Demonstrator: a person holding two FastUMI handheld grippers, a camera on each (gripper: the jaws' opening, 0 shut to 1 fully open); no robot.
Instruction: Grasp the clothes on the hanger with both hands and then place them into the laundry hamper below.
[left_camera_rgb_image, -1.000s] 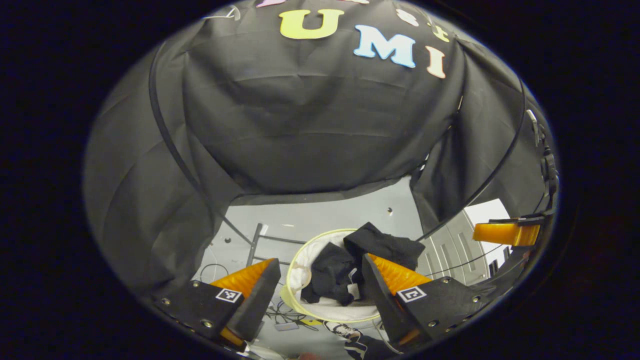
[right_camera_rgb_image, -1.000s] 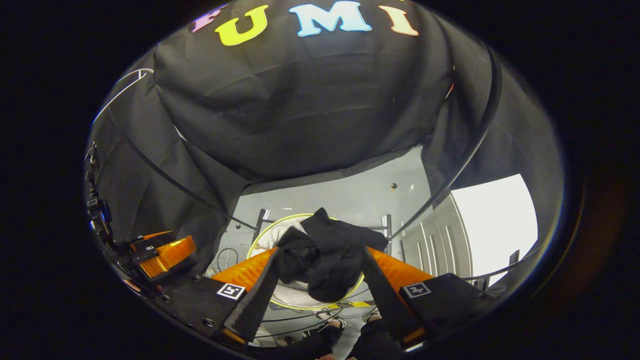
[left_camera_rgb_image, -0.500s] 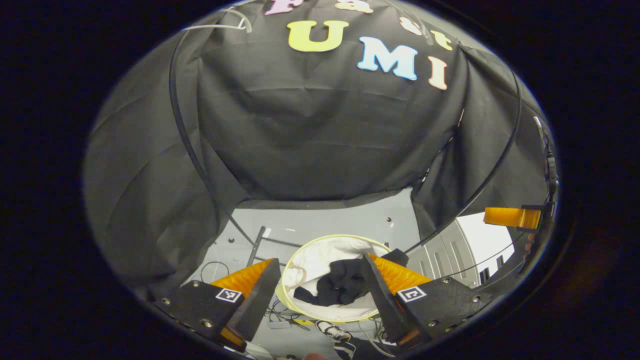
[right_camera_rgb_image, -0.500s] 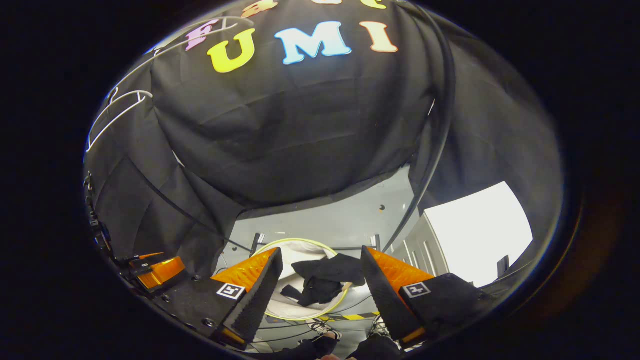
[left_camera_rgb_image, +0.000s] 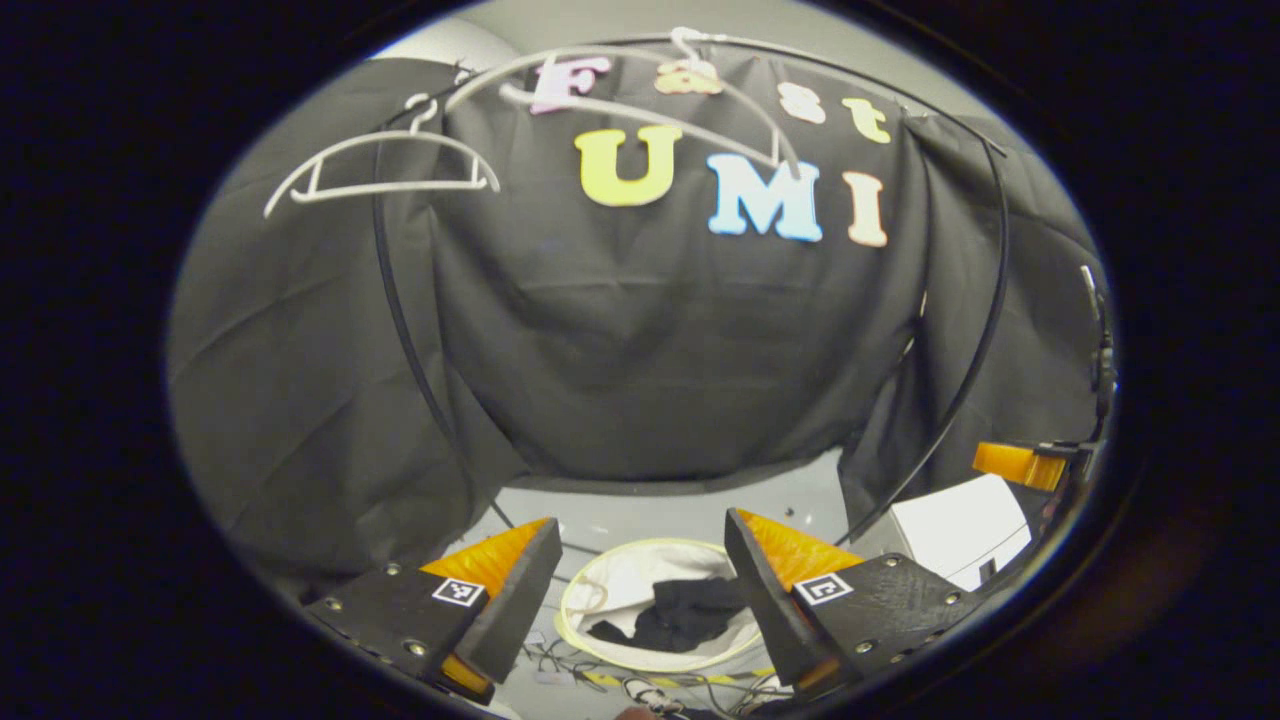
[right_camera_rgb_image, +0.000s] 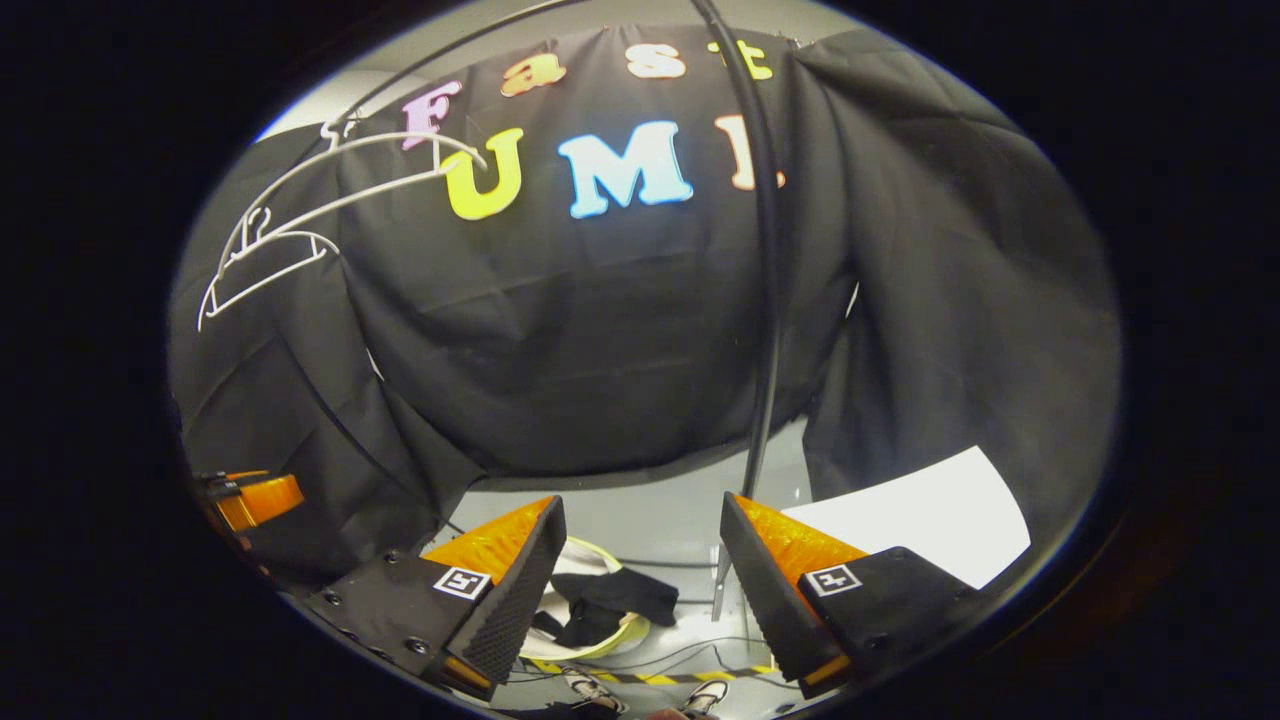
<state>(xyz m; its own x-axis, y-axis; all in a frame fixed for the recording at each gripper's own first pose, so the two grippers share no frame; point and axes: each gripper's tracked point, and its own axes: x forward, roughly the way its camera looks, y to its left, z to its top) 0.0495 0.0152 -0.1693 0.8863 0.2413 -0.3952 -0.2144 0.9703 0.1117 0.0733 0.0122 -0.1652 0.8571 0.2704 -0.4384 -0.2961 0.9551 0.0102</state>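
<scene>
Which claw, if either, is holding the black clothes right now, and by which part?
Neither. The left claw and right claw are both open and empty; the black clothes lie loose in the laundry hamper below.

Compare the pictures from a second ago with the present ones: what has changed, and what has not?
The black cloth garment, draped over the rim a second ago, has dropped into the round white yellow-rimmed laundry hamper. Both cameras have risen, so the hamper looks smaller and the bare white wire hangers have come into view. The left gripper and right gripper stayed open and empty.
</scene>
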